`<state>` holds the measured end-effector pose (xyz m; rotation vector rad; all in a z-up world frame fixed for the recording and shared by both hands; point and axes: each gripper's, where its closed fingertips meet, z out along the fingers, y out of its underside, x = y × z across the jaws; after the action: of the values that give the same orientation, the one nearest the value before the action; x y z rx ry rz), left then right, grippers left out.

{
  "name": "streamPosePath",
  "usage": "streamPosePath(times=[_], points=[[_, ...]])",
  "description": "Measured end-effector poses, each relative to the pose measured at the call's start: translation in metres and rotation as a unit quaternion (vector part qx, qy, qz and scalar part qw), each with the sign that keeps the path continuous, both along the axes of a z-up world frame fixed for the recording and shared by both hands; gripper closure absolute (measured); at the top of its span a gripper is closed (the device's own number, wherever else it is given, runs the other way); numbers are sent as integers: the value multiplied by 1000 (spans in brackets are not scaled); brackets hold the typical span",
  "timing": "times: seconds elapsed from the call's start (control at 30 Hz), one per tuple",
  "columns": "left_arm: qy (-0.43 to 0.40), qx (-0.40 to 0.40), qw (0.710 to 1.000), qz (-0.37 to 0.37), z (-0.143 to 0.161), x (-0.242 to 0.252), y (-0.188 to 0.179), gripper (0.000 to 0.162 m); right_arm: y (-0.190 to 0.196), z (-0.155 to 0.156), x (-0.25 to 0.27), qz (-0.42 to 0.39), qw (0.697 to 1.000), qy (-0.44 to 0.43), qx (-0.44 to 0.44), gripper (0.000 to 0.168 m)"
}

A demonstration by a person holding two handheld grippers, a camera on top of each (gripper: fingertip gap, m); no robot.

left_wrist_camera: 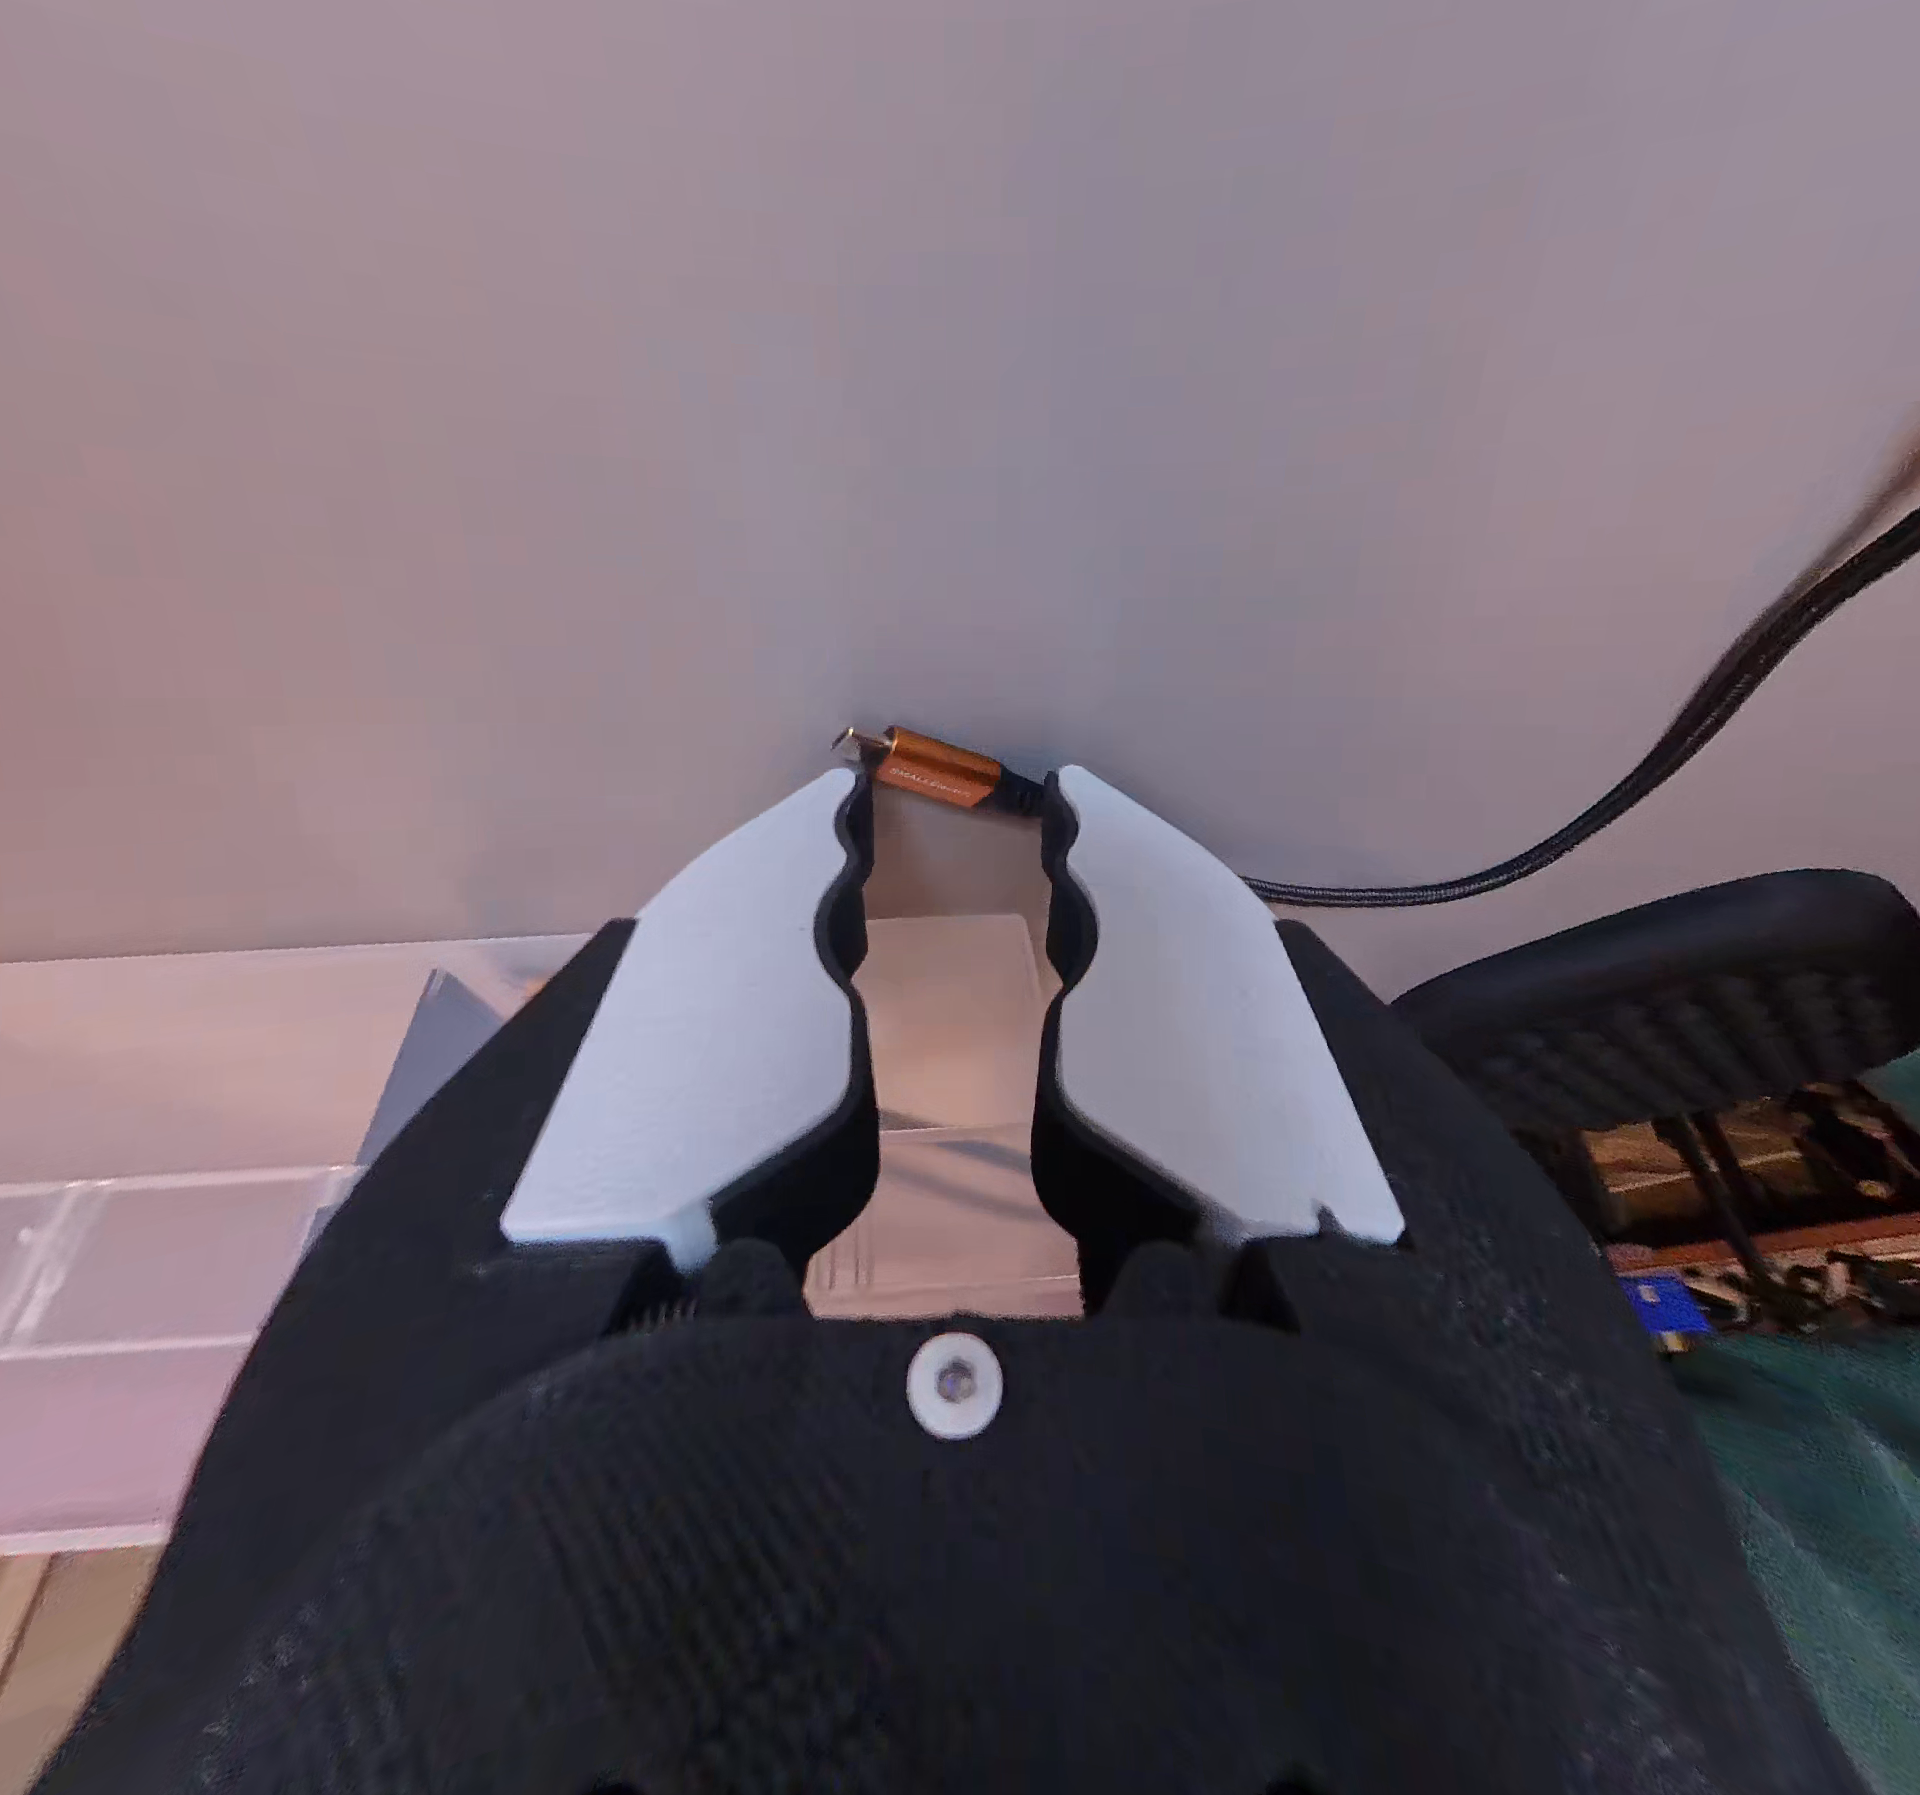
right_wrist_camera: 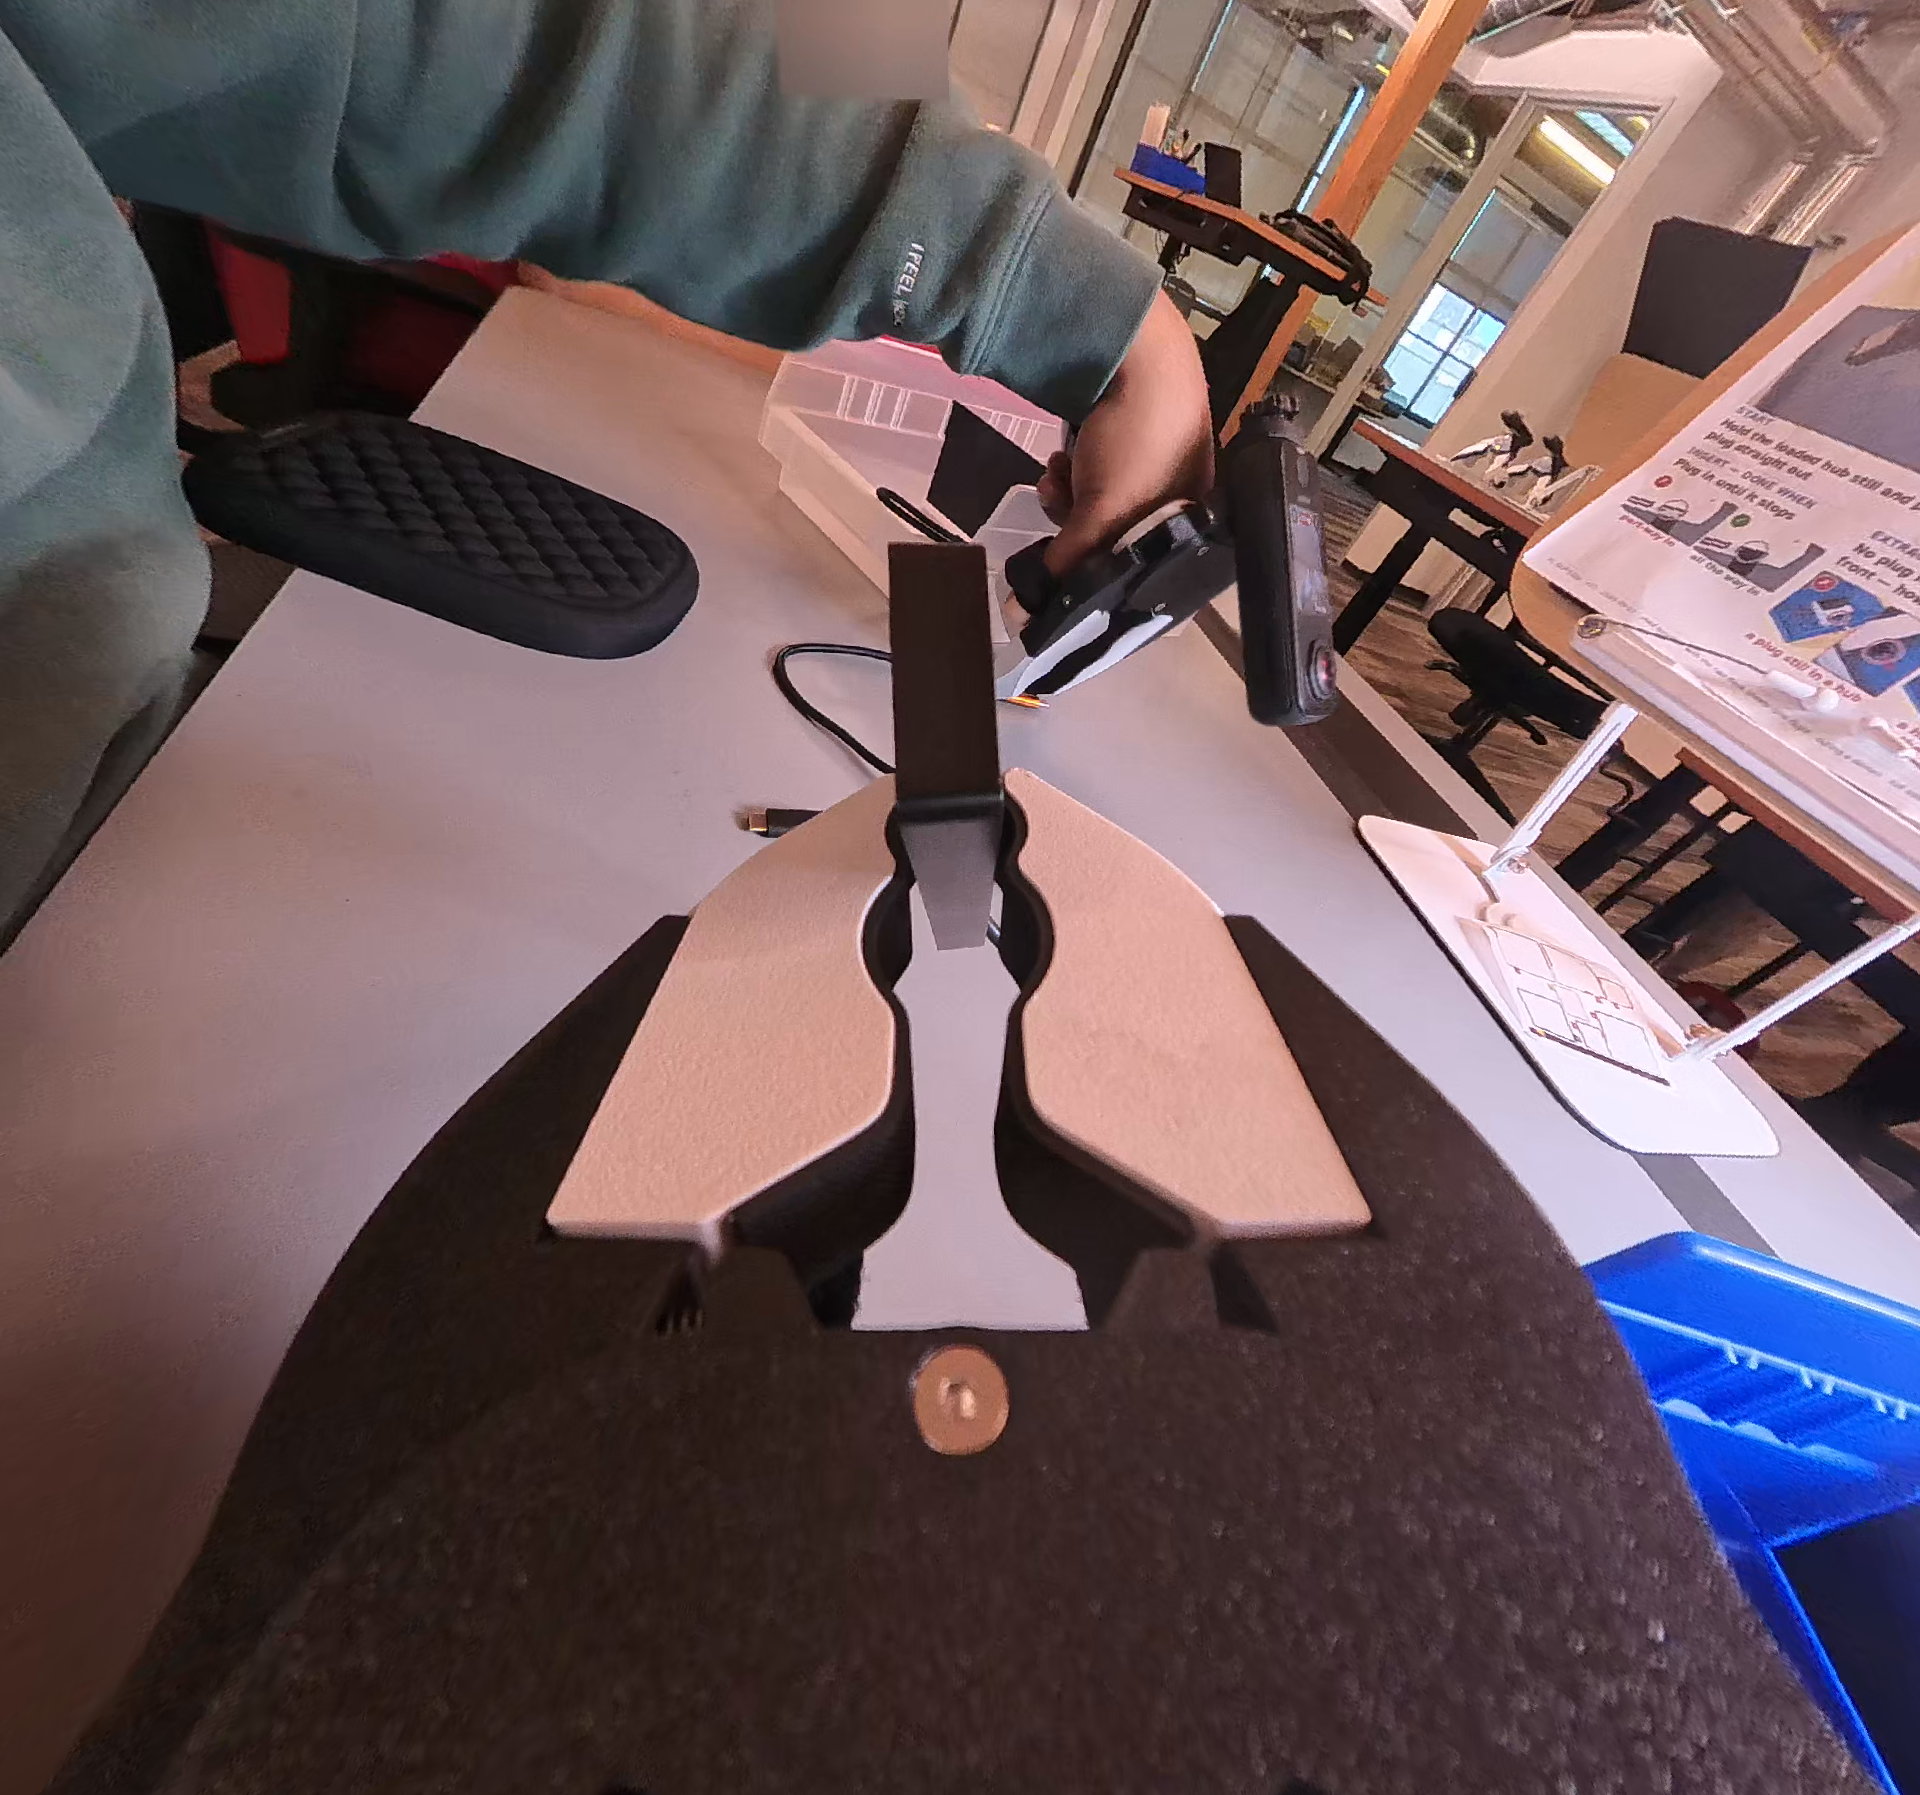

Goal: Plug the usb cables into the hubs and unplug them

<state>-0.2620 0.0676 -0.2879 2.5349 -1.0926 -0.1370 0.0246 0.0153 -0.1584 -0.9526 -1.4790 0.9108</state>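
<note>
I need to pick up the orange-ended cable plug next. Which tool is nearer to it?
Left. The left tool is open right at the orange plug on the table. The right tool sits farther back, shut on the dark hub.

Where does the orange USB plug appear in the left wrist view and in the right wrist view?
Left wrist view: orange USB plug lies centre, just beyond the left gripper fingertips.
Right wrist view: a small orange glint under the far gripper's tips, above centre.
Shared landmark: black armrest pad.
</note>
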Motion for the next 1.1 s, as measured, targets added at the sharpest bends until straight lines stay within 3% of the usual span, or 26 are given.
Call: streamPosePath(times=[0.03, 0.07, 0.1, 0.27, 0.37, 0.43, 0.5, 0.53, 0.63, 0.7, 0.8, 0.97, 1.1], points=[[2, 6, 1000, -11, 0, 0, 2, 131, 0, 0, 0, 0, 1000, 0, 0, 156], [-2, 24, 999, -21, 1, 2, 7, 148, 0, 0, 1, -1, 1000, 0, 1, 157], [-11, 66, 997, -26, 3, 4, 19, 154, 0, 1, 1, -2, 1000, 0, 3, 156], [-52, 211, 976, -35, 52, 9, 50, 155, 3, 5, 3, -9, 1000, 8, 1, 156], [-87, 330, 939, -39, 104, 16, 63, 155, 4, 6, 4, -12, 1000, 10, 3, 157], [-119, 391, 911, -53, 134, 28, 54, 155, 4, 7, 5, -15, 1000, 12, 5, 157], [-156, 393, 902, -89, 143, 47, 23, 155, 5, 9, 6, -17, 1000, 15, 5, 157], [-185, 371, 903, -109, 140, 59, 0, 156, 6, 9, 6, -18, 1000, 17, 3, 157], [-284, 275, 902, -174, 125, 95, -78, 136, 7, 9, 5, -17, 1000, 18, -3, 157], [-332, 274, 882, -193, 125, 111, -98, 132, 7, 9, 3, -16, 1000, 16, -5, 157], [-375, 310, 858, -164, 120, 127, -87, 139, 6, 7, 2, -17, 1000, 12, -3, 156], [-331, 314, 875, -161, 52, 129, -45, 137, 6, 8, 4, -22, 1000, 15, -4, 156], [-314, 279, 889, -184, 8, 134, -35, 135, 7, 9, 6, -23, 1000, 19, -8, 157]])
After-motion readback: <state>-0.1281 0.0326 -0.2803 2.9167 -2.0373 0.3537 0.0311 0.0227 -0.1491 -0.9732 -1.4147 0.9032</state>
